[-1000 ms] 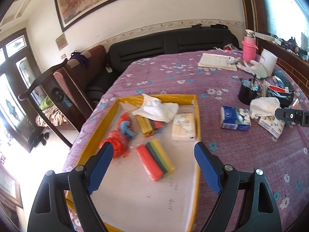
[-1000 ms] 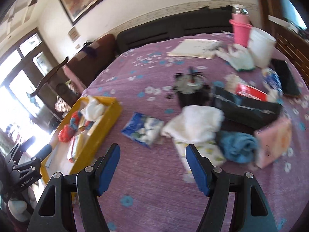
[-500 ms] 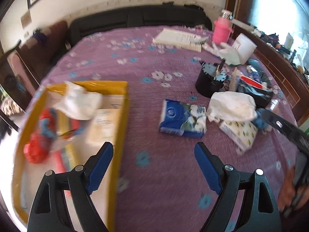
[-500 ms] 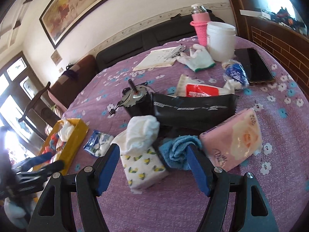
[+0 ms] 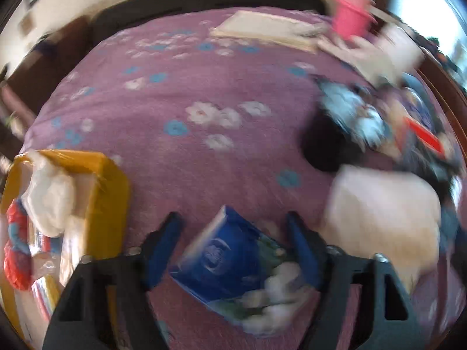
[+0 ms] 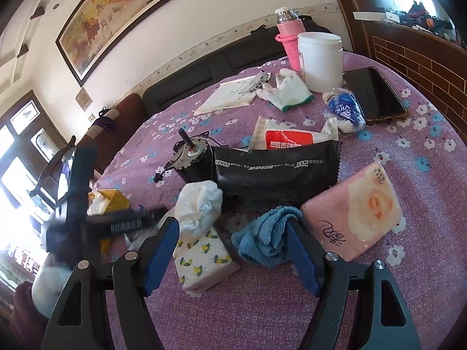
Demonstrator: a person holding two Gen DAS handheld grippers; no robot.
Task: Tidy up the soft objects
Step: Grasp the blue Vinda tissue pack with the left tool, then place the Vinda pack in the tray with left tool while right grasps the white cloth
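Blue tissue pack (image 5: 230, 262) lies on the bench directly ahead of the left gripper (image 5: 233, 250), between its two fingers, neither pad clearly touching. Pack's long axis runs diagonally, from far-left to near-right of the gripper; its white-green end sits toward the right finger (image 5: 303, 250). Left gripper is spread wide, holding nothing. Judgement: this is the arm placed for the pick; the diagonal lie means the fingers would close across the pack's corners unless the wrist turns first.

Yellow tray (image 5: 111, 204) stands to the left of the left gripper, near but apart from the pack, with a white cloth (image 5: 49, 201) and red items already inside. Likely drop-off.

Right gripper (image 6: 233, 250) also spread wide and empty. Just ahead of it: a lemon-print tissue pack (image 6: 204, 259) toward its left finger, with a white cloth (image 6: 198, 207) on top, and a blue towel (image 6: 262, 239) against its right finger (image 6: 300, 256). Pink tissue pack (image 6: 356, 210) lies further right. Black bag (image 6: 277, 169) behind these.

Hard to read:
- Left view is heavily motion-blurred; pack edges and finger contact uncertain.
- In the right view the blue pack is hidden behind the left gripper's body (image 6: 96, 221).
- Tray's near part is cut off by the frame edge and the left finger.
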